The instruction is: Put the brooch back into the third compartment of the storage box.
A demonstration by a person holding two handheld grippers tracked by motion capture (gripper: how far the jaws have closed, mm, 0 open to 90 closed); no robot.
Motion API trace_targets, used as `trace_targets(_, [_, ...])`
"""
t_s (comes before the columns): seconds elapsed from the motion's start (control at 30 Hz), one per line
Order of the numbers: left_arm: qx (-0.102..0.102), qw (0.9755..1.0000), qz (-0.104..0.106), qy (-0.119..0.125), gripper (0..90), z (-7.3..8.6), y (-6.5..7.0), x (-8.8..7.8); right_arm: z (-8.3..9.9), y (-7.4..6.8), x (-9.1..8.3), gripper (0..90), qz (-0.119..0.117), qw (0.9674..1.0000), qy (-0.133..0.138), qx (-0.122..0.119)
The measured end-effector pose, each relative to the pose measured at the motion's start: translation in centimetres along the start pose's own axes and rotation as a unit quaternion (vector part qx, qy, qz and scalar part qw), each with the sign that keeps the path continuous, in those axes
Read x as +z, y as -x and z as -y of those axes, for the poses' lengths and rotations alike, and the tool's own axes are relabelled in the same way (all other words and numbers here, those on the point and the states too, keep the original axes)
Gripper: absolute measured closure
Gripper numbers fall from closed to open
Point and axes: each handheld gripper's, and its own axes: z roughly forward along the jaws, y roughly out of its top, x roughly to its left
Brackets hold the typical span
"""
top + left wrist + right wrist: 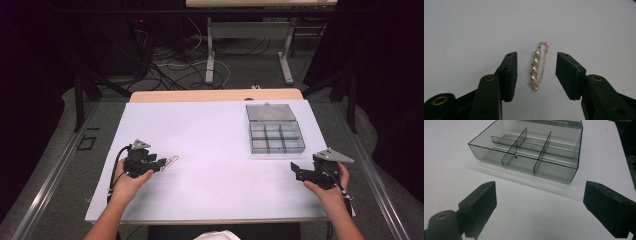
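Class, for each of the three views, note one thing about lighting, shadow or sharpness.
High view: white table sheet lit, surroundings dark. Left gripper view: pearl brooch pin sharp; near jaws soft. Right gripper view: smoky divided box casts a soft shadow toward the camera, with glare on its lid.

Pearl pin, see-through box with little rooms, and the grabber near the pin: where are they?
pearl pin [535, 67], left gripper view, on a middle pearl.
see-through box [524, 167], right gripper view, on its front wall.
left gripper [536, 75], left gripper view, between its open jaws, around the pin.
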Motion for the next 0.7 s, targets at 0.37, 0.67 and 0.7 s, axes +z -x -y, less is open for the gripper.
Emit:
trace_targets(0.37, [-0.031,0.9989,0.001,-0.035,57.9,-0.2,-0.2,1.3,0.0,0.0,0.0,13.2,-0.007,0.9999,-0.006,0.010])
trace_targets(0.67, [-0.052,0.9974,-0.006,-0.050,61.9,-0.1,-0.5,1.8,0.0,0.1,0.0,14.1,-0.007,0.9999,-0.006,0.008])
trace_targets(0.7, [-0.054,0.9971,-0.002,-0.054,62.2,-0.2,-0.5,1.9,0.1,0.1,0.0,14.2,-0.007,0.9999,-0.006,0.008])
